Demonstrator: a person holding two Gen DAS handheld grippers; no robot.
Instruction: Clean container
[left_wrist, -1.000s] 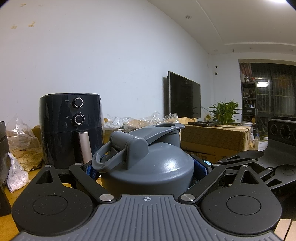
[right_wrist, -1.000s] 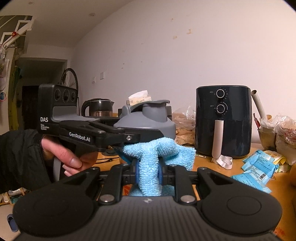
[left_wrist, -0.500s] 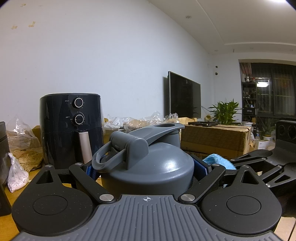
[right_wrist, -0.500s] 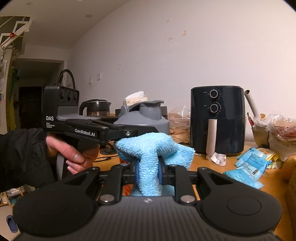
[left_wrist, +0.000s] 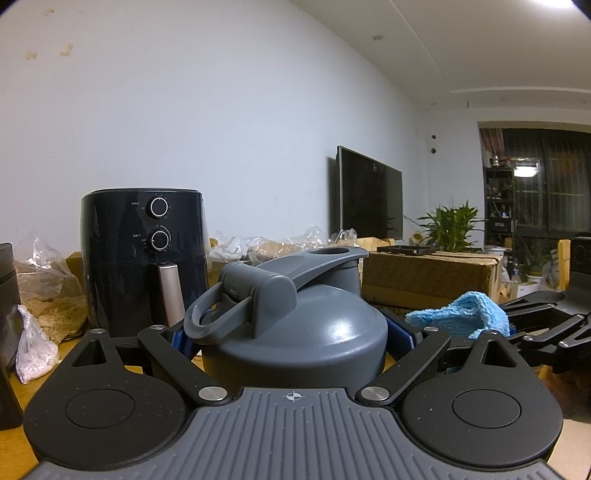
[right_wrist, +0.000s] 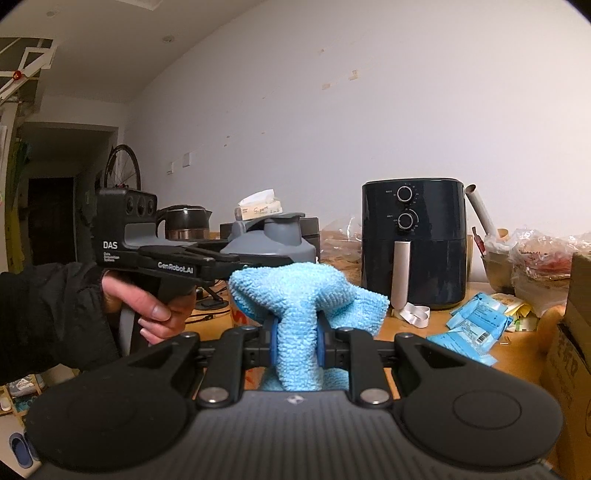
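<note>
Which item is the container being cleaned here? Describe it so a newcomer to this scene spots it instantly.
Find the black air fryer with two dials on the wooden table. To its left in the right wrist view, the left tool grips a grey shaker bottle. Its domed lid with flip cap and carry loop sets it apart from the steel kettle behind.

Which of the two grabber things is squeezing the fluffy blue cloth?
The right gripper: its jaws pinch the blue cloth. The left gripper clamps the grey shaker bottle instead.
</note>
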